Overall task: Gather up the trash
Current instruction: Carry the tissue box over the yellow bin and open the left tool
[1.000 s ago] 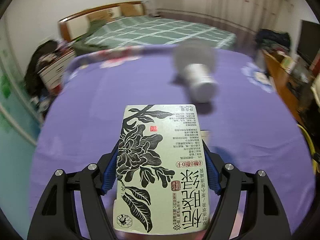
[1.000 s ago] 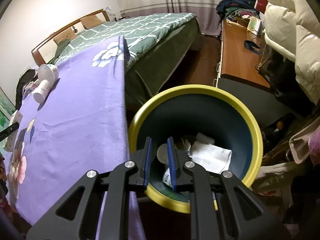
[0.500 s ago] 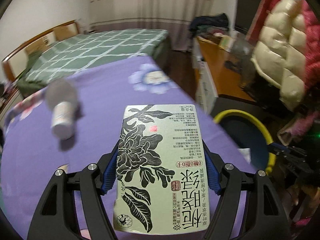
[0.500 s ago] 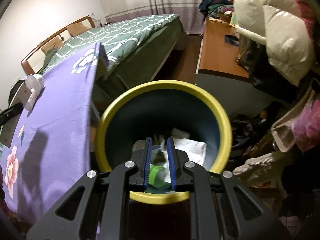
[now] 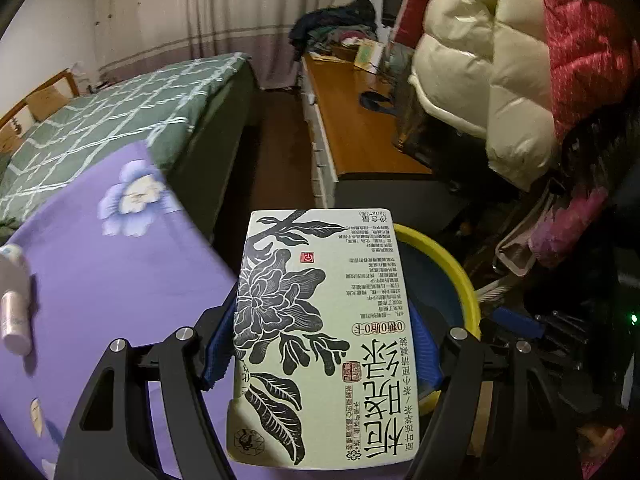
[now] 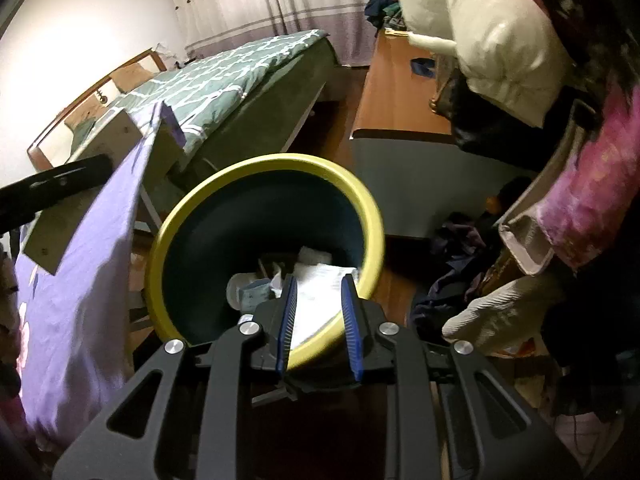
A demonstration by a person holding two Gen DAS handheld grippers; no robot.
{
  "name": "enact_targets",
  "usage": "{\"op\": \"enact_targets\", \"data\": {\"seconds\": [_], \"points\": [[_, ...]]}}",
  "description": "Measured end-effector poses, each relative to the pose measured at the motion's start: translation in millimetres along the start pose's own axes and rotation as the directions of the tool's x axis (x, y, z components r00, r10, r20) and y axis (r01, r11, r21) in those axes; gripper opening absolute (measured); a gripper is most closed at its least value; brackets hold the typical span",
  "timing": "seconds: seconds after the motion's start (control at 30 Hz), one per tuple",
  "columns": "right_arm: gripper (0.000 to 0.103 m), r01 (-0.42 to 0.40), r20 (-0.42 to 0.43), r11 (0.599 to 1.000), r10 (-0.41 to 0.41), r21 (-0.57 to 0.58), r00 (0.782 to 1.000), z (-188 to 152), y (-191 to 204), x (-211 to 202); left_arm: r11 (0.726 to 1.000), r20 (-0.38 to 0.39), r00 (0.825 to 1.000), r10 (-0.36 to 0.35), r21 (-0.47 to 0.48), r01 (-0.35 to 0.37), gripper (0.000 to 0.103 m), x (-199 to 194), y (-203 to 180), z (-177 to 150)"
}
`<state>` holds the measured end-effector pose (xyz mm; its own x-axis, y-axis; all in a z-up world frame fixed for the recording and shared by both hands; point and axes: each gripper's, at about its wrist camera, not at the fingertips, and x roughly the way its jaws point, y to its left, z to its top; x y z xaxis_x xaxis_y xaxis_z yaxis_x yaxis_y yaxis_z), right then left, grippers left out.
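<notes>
Over bin (image 5: 460, 268) rim: left jaws grasp tea box (image 5: 324, 336); right jaws just opening, seemingly empty.

Both views are dim indoor pictures with a cool, slightly purple cast, lit from overhead and brightest on the white wall (image 6: 80, 40) at upper left. The fisheye lens bends straight edges, such as the bed (image 5: 120, 120), and leaves black corners around the round picture. Motion blur smears the purple cloth (image 5: 100, 280) and its flower print in the left wrist view; the printed carton (image 5: 324, 336) close to the lens stays sharp. In the right wrist view the bin's yellow rim (image 6: 192, 200) is softly smeared, its inside deep in shadow. Glare shines on the puffy white jacket (image 5: 460, 60).
</notes>
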<state>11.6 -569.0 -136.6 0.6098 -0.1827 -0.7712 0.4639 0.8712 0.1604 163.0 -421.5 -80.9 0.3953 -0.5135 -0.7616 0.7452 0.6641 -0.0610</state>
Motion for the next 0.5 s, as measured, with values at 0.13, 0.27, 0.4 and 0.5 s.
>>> {"op": "enact_targets", "data": {"seconds": [0.13, 0.27, 0.4, 0.5], "points": [[0.022, 0.002, 0.007, 1.0, -0.002, 0.026, 1.0, -1.6, -13.3, -2.1, 1.0, -0.023, 1.0, -0.014, 0.018, 0.015, 0.072, 22.2, -21.6, 6.0], [0.022, 0.003, 0.008, 0.999, -0.003, 0.045, 1.0, -3.6, -22.7, -1.8, 0.999, -0.046, 0.998, -0.03, 0.021, 0.031, 0.072, 42.0, -35.9, 8.3], [0.023, 0.0, 0.012, 0.999, -0.001, 0.053, 1.0, -4.0, -25.3, -3.8, 1.0, -0.036, 0.999, -0.019, 0.021, 0.019, 0.087, 47.9, -40.6, 8.4], [0.024, -0.001, 0.013, 0.999, 0.0, 0.054, 1.0, -3.6, -24.3, -4.1, 1.0, -0.004, 1.0, -0.011, 0.01, 0.011, 0.089, 37.0, -35.8, 8.1]]}}
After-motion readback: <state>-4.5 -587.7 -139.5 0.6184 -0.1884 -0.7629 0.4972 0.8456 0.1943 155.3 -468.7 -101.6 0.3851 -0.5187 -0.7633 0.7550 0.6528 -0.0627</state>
